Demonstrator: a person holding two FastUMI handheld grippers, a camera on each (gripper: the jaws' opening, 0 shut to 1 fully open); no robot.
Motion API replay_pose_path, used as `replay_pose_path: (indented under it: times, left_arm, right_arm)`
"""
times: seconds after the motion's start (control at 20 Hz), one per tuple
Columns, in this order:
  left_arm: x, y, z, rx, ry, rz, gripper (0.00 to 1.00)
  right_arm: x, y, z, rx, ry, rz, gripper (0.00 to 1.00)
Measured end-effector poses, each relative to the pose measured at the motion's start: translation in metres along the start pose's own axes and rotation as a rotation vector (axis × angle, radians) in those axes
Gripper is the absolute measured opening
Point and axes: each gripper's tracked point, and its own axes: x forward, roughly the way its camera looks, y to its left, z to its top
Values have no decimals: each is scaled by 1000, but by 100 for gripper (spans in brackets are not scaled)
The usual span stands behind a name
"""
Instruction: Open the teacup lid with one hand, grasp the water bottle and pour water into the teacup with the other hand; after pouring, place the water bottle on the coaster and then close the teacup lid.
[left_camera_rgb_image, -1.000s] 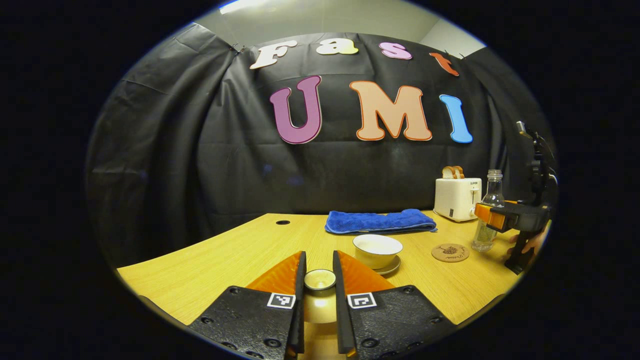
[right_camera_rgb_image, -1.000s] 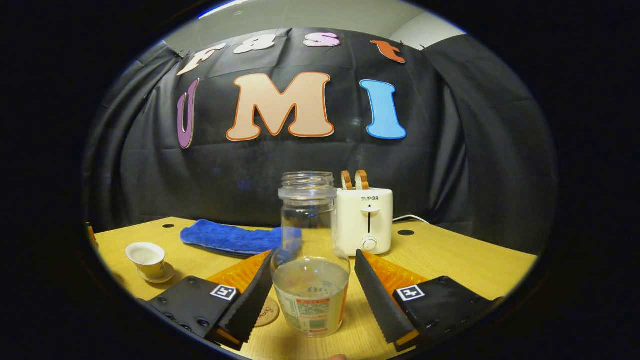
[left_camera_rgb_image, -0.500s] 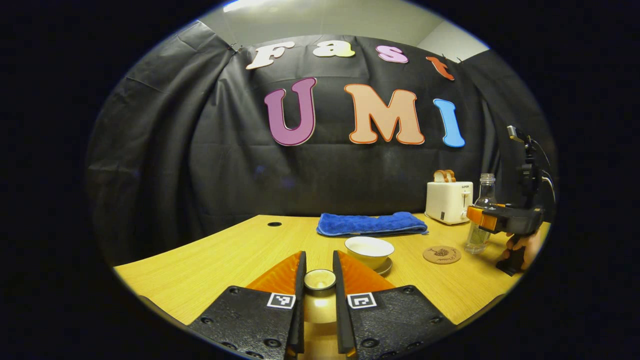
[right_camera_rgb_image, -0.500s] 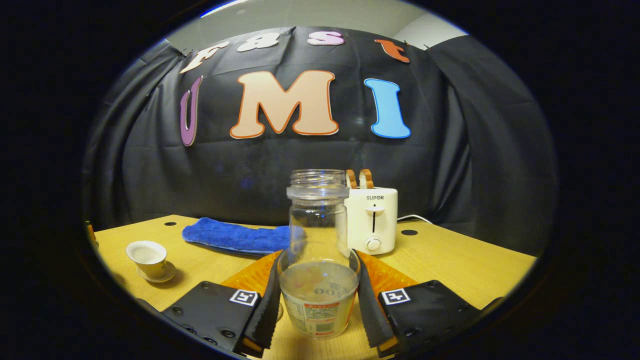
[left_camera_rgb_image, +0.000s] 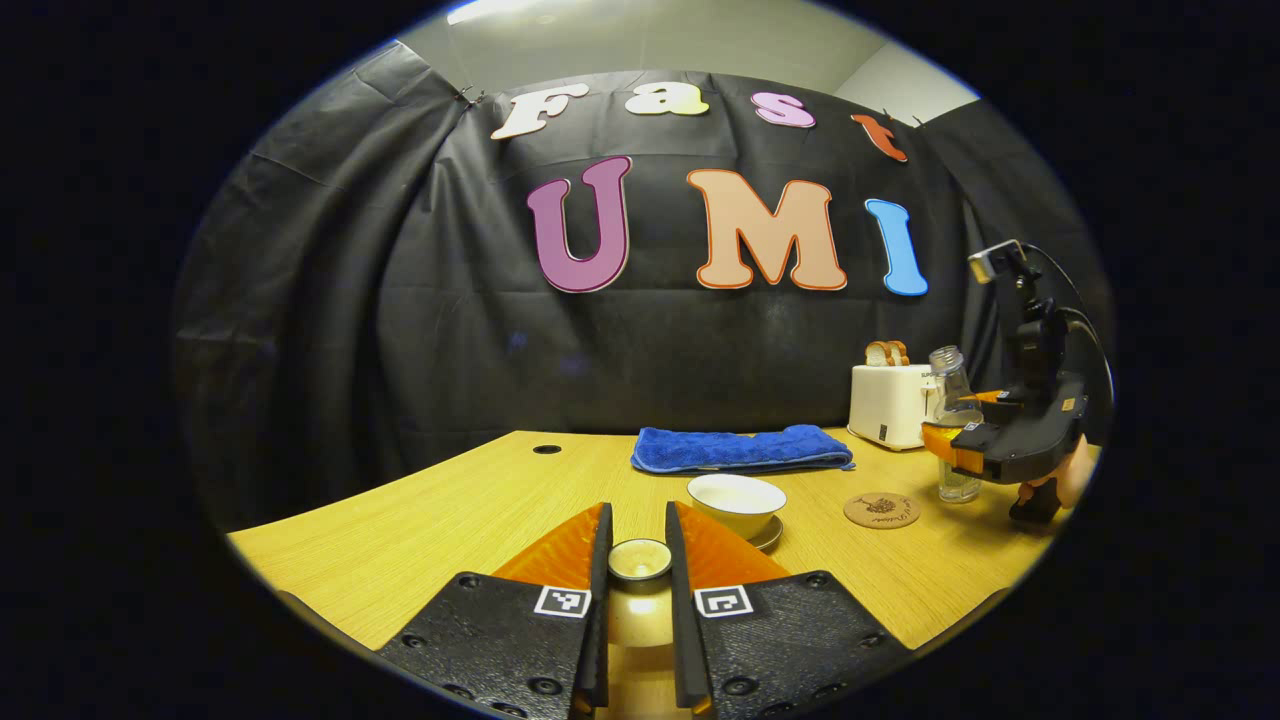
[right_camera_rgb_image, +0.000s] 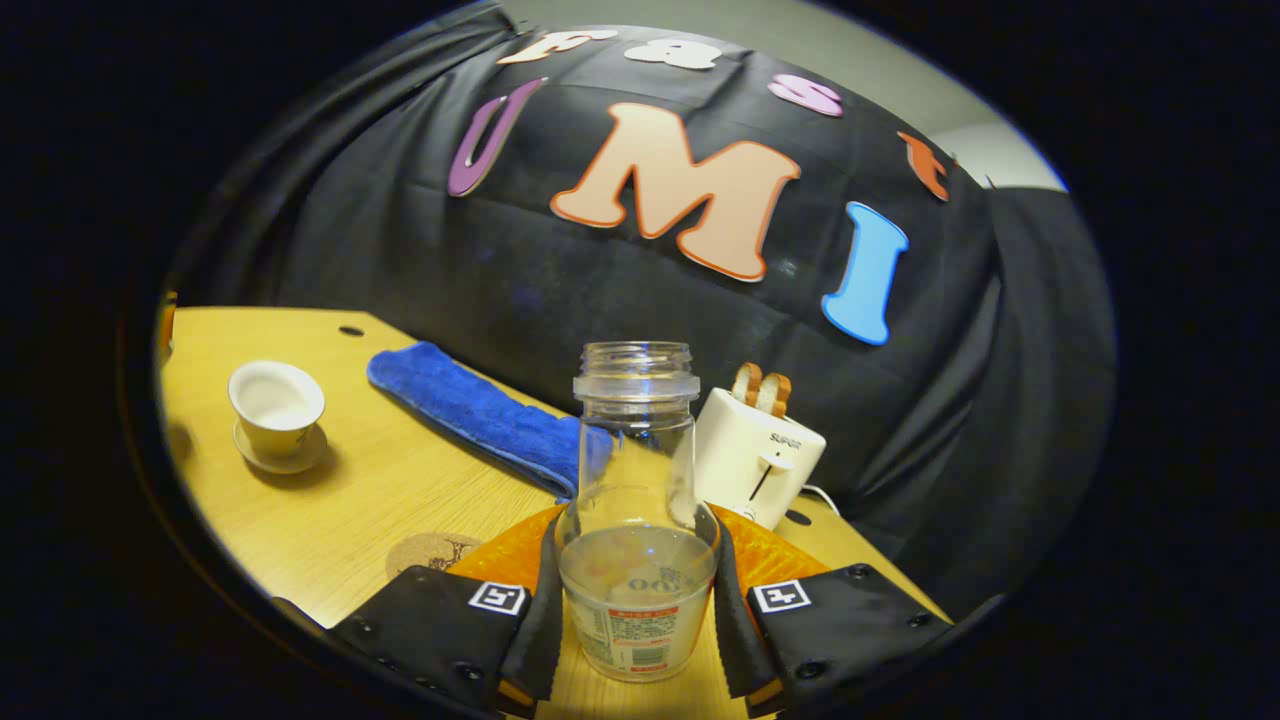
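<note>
- The water bottle (right_camera_rgb_image: 636, 520) is now clamped between both fingers of the right tongs (right_camera_rgb_image: 636, 640); half a second ago it stood upright in the same grip, and a second ago the fingers were still spread around it.
- The bottle is now tipped toward the teacup side and, seen from the left gripper view, appears raised off the worktop (left_camera_rgb_image: 480, 510) beside the toaster (left_camera_rgb_image: 890, 405).
- This is judged to be the end of the grasp and the start of the carry toward the teacup (left_camera_rgb_image: 737, 502).
- The left tongs (left_camera_rgb_image: 640, 590) are closed narrowly on the knob of the teacup lid (left_camera_rgb_image: 640, 560), held clear and just in front of the open cup, unchanged over the last second.
- The teacup stands open on its saucer, well apart from the bottle.
- The coaster (left_camera_rgb_image: 881, 510) lies bare between cup and bottle, directly under the likely path.
- A folded blue towel (left_camera_rgb_image: 740, 448) lies behind the cup, out of the way.
- The bottle has no cap and holds a little water, so an early spill is a risk if the tilt is deepened before the cup is reached.
</note>
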Motion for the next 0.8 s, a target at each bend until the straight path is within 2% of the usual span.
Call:
replay_pose_path:
  times: [0.2,0.45,0.7,0.8]
  left_arm:
    - [-1,-1,1,0,0,-10,22]
    - [-5,9,2,0,-2,2,23]
    - [-9,31,1,-1,2,32,25]
    - [-12,40,2,-1,3,45,23]
  right_arm:
    - [5,36,20,-192,-17,78,67]
    - [6,86,42,-436,-93,175,67]
    - [2,128,50,-612,-138,250,67]
    - [4,138,48,-669,-144,268,66]
